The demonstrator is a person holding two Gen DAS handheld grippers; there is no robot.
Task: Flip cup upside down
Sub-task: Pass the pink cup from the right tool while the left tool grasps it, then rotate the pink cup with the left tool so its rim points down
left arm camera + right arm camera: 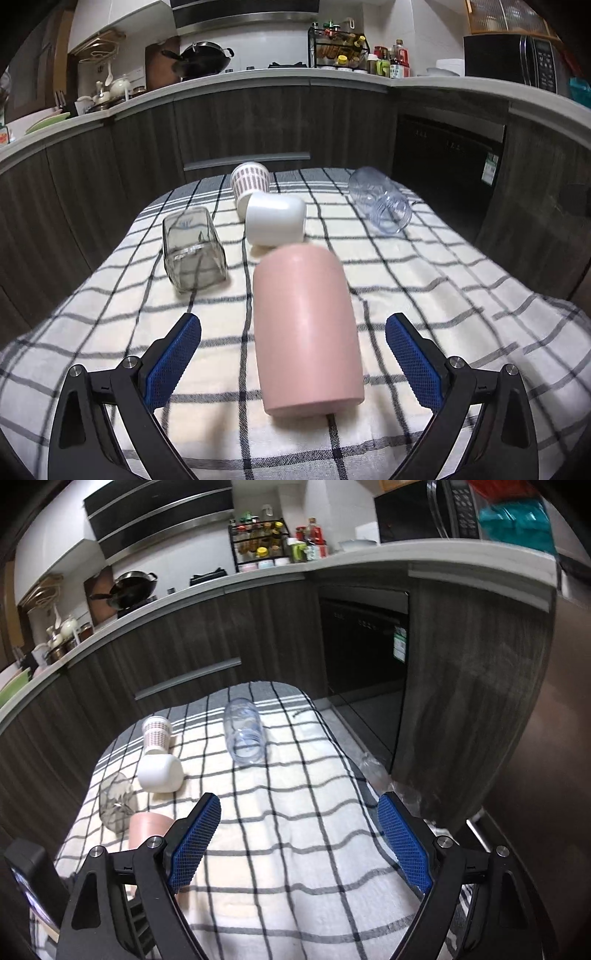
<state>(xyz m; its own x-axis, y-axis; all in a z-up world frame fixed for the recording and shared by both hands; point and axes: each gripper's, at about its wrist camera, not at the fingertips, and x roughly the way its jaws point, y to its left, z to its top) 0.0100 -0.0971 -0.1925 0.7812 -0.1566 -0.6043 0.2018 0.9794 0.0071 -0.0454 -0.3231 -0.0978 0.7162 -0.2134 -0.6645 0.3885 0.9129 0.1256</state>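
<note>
**Ana:** Looking at the pink cup (306,328), it sits on the checked cloth (443,314) over the surface, dead ahead of the left tongs (293,354), between the two blue pads (173,362) with clear gaps either side.

**Ben:** Which way does it point?

**Ana:** Long axis runs away from the tongs, leaning slightly. The rounded end is far; a flat end faces us. Whether it lies flat or stands tilted, I can't tell, and I can't see the mouth.

**Ben:** And the tongs?

**Ana:** Left spread wide, holding nothing. Right tongs (299,840) also wide and empty, with the cup off to their left, so the left is clearly nearer.

**Ben:** Around it?

**Ana:** Square glass (194,251) and white cup (275,223) just beyond, striped cup (249,181) behind, clear bottle (380,199) far right.
</note>
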